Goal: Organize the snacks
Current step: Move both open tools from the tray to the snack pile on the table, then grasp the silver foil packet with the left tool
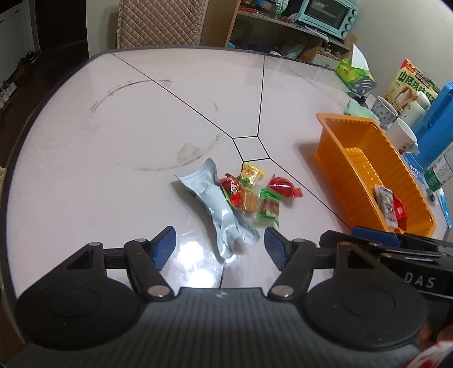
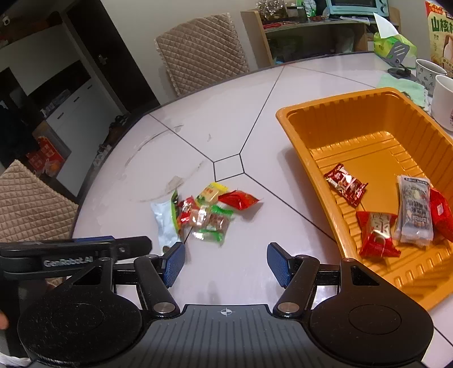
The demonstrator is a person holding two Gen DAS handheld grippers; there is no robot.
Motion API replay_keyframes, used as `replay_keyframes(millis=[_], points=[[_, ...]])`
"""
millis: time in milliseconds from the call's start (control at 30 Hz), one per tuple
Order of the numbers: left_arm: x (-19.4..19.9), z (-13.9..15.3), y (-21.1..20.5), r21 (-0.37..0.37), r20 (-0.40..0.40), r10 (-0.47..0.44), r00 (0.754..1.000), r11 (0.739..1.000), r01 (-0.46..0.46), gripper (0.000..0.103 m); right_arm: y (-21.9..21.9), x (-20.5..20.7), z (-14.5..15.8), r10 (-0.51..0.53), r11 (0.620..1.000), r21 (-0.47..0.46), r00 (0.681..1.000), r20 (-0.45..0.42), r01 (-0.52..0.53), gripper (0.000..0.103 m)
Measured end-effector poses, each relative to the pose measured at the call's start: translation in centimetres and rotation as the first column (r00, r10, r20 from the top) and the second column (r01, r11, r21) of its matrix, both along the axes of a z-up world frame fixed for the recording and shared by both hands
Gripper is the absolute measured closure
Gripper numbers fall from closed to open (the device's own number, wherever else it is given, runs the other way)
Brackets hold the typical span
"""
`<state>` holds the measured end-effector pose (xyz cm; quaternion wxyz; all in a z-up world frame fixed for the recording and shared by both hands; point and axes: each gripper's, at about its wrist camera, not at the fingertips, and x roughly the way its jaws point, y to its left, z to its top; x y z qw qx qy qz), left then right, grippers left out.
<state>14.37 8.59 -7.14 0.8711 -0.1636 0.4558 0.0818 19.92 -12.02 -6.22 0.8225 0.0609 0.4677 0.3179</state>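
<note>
A pile of small snack packets lies on the white table: a pale blue pouch [image 1: 218, 209], a yellow packet [image 1: 252, 171], red packets [image 1: 284, 185] and green-edged packets [image 1: 269, 206]. The pile also shows in the right wrist view [image 2: 206, 215]. An orange tray [image 2: 334, 127] stands to the right and holds several packets [image 2: 414, 209]; it also shows in the left wrist view [image 1: 339, 141]. My left gripper [image 1: 219, 247] is open, just short of the pouch. My right gripper [image 2: 225, 261] is open and empty, between the pile and the tray.
Mugs [image 1: 385, 110], a snack box [image 1: 410, 82], a green tissue pack [image 1: 354, 72] and a blue box [image 1: 436, 119] crowd the table's right side. Quilted chairs [image 2: 201, 51] stand beyond the far edge. A shelf with a toaster oven [image 1: 325, 14] is behind.
</note>
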Motion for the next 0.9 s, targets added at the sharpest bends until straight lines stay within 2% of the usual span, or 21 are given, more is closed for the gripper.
replay_keyframes(millis=[133,467,667,900], points=[[1.5,-1.0,0.0,0.002,-0.012,0.015,1.0,1.0,-0.015,0.036,0.2,0.9,-0.1,-0.007,1.0,0.001,1.0,-0.002,0.007,0.039],[4.4,-3.0,0.2,0.072,-0.041,0.021,0.999,0.997,-0.018,0.036,0.6,2.3,-0.6,-0.01,1.0,0.002,1.0,-0.013,0.01,0.039],[4.6,-3.4,0.9,0.087,-0.051,0.015,0.999,0.996,-0.01,0.036,0.7,2.7,-0.9,-0.011,1.0,0.001,1.0,-0.023,0.011,0.039],[3.5,-3.3,2.3,0.113,-0.06,0.02,0.998,0.993,-0.013,0.041,0.8,2.9,-1.1,-0.006,1.0,0.002,1.0,-0.03,0.006,0.039]])
